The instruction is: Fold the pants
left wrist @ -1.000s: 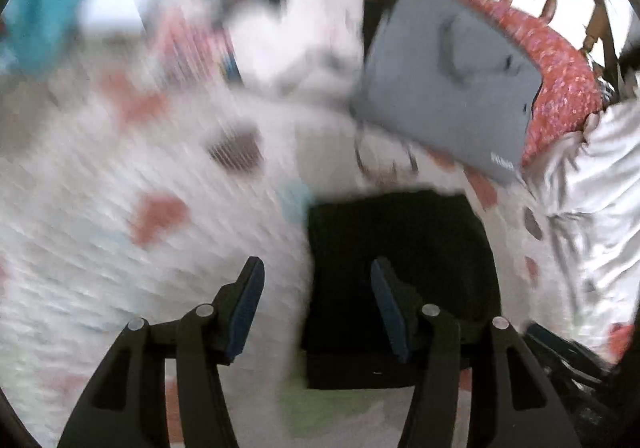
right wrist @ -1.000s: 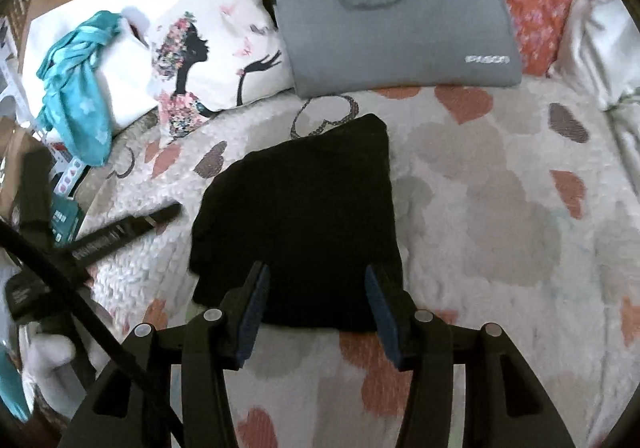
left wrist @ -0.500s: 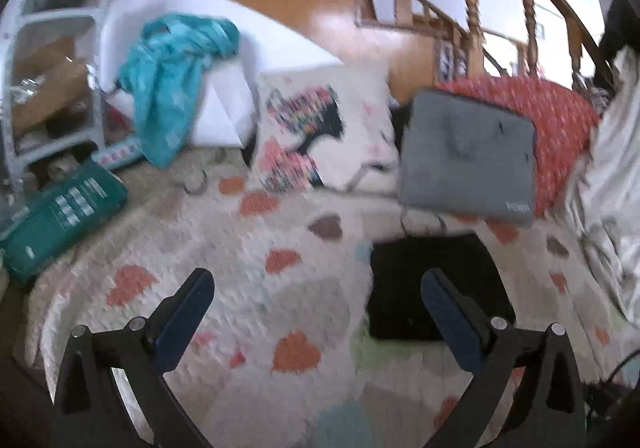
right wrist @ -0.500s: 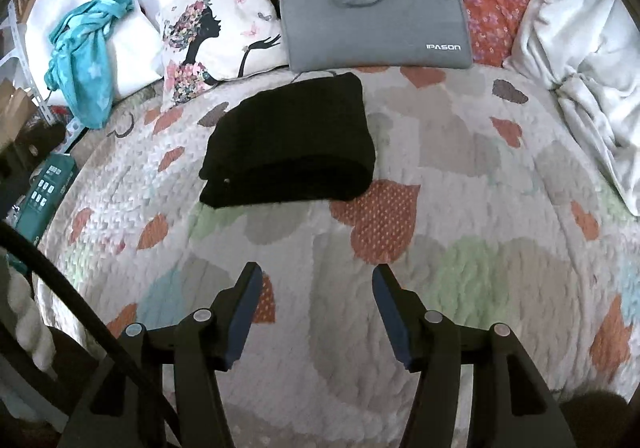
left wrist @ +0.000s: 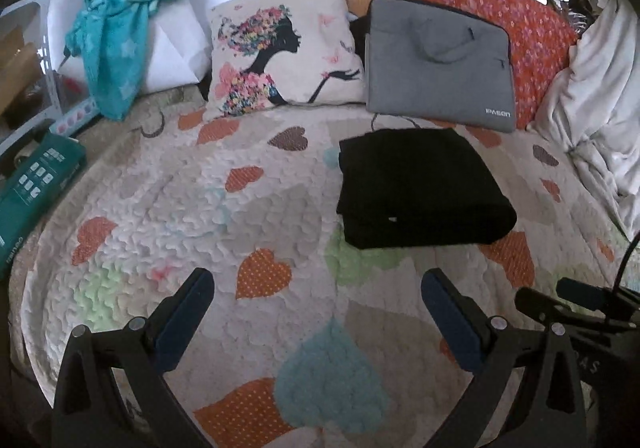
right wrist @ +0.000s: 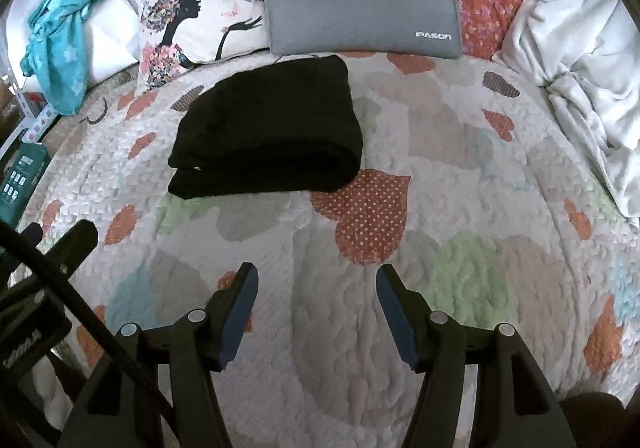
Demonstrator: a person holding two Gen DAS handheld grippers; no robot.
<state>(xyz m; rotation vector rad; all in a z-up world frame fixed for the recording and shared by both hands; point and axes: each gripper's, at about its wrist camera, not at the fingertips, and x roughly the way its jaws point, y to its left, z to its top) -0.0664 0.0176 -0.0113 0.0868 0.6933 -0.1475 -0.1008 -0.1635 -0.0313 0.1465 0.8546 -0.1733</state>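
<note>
The black pants (left wrist: 420, 188) lie folded into a thick rectangle on the heart-patterned quilt (left wrist: 240, 208), toward the far side near the pillows. They also show in the right wrist view (right wrist: 272, 132). My left gripper (left wrist: 316, 284) is open and empty, well back from the pants, above the quilt's near part. My right gripper (right wrist: 316, 280) is open and empty, also back from the pants, with bare quilt (right wrist: 460, 188) between its fingers.
A grey laptop bag (left wrist: 440, 60) leans on a red floral pillow (left wrist: 536, 36) just behind the pants. A pillow with a woman's silhouette (left wrist: 280, 48), a teal cloth (left wrist: 116, 32) and a green box (left wrist: 32, 176) are at left. A white sheet (left wrist: 600, 88) bunches at right.
Both grippers have pulled back from the folded pants toward the near edge of the bed. The left gripper's jaws have opened wider. The pants stay folded in place.
</note>
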